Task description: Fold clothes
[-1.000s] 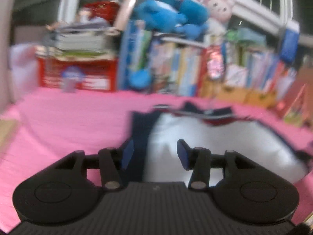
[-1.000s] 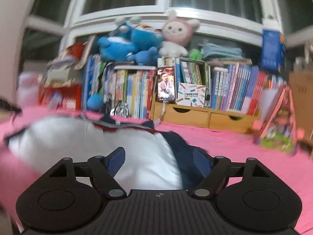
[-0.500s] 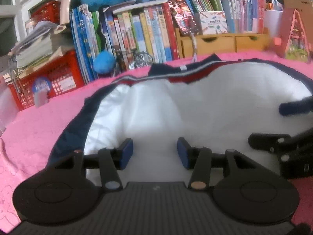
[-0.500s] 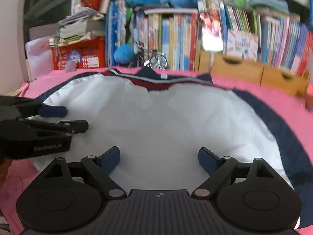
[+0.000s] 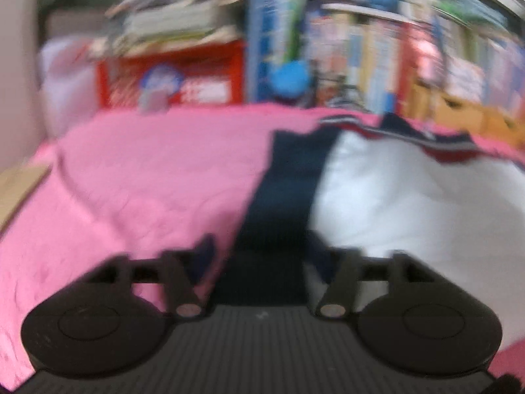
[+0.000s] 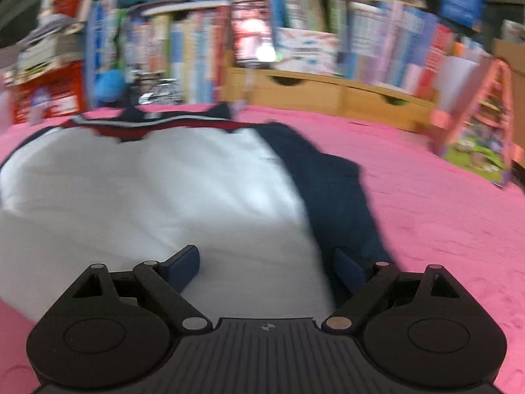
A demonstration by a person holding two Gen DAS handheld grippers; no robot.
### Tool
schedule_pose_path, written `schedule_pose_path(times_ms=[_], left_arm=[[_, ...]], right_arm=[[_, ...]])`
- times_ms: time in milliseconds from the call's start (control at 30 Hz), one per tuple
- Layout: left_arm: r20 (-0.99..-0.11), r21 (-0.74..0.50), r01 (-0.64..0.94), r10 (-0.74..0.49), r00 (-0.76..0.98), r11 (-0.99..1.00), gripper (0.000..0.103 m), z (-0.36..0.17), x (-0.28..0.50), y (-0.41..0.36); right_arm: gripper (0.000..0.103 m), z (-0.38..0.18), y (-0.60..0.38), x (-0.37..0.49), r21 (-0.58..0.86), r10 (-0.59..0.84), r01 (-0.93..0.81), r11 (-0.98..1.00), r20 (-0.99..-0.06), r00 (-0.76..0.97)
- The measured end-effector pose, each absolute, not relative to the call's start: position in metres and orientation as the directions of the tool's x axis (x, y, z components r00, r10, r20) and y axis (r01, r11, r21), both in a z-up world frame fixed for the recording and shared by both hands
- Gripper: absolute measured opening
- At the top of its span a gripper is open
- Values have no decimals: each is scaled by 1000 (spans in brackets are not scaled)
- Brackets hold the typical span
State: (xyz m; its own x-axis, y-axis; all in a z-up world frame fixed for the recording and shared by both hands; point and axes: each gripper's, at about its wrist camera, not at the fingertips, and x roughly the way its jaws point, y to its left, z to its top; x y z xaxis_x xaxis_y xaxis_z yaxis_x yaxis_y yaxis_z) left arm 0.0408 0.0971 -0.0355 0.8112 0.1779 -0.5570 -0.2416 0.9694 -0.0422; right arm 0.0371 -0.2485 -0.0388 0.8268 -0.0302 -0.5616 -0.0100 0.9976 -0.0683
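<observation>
my left gripper (image 5: 262, 256) is spread open over the shirt's (image 5: 410, 203) navy left sleeve (image 5: 282, 197), gripping nothing. my right gripper (image 6: 267, 262) gapes wide at the white body's right edge, beside the other sleeve (image 6: 338, 197). the shirt lies flat on the pink bedspread (image 6: 426, 203). blurred books (image 6: 203, 55) line the far side.

A pink bedcover (image 5: 137, 177) spreads out ahead of both my tongs, lightly creased, with one garment lying flat on it: a white shirt (image 6: 147, 190) with navy sleeves and a red-and-navy collar. From my left tongs the shirt lies ahead and to the right, its navy sleeve (image 5: 288, 190) running straight away between the fingers. From my right tongs it lies ahead and to the left, with bare pink cover off to the right.
</observation>
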Motion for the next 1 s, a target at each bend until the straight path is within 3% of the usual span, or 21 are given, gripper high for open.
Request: schedule_pose_path(times_ms=[333,400,467,567,667,767,900,933,1000], left_arm=[[-560,-13,-277,222,798,961,66,-36,35,99],[-534,12,-283,246,809,959,61,-27,28,95],[-485,32,-240,225,845,970,61,-10,21,85],[-446,25,-69,73,892,997,61,13,30,59],[-476,33,84,-58,878,996,62,18,63,27],[-531,80,100,-43,846,992,60,3,97,14],[-575,94,65,1,818,993,59,-18,130,26],[-575,81,64,-5,818,995,60,-21,133,33],[-569,79,76,-17,822,994,61,-28,134,38]], right_arm=[[92,-34,-318,36,41,-218,290,956,-562,798],[90,-28,-325,31,12,-238,291,957,-543,805],[90,-16,-322,29,4,-191,226,974,-517,834],[90,5,-295,37,6,-38,47,999,-490,871],[90,15,-242,61,-34,124,-160,986,-485,866],[85,11,-197,90,-45,239,-305,951,-518,821],[81,-2,-197,127,97,350,-356,930,-535,769],[78,-7,-205,138,116,324,-314,942,-552,768],[58,-18,-229,153,143,262,-220,965,-578,772]])
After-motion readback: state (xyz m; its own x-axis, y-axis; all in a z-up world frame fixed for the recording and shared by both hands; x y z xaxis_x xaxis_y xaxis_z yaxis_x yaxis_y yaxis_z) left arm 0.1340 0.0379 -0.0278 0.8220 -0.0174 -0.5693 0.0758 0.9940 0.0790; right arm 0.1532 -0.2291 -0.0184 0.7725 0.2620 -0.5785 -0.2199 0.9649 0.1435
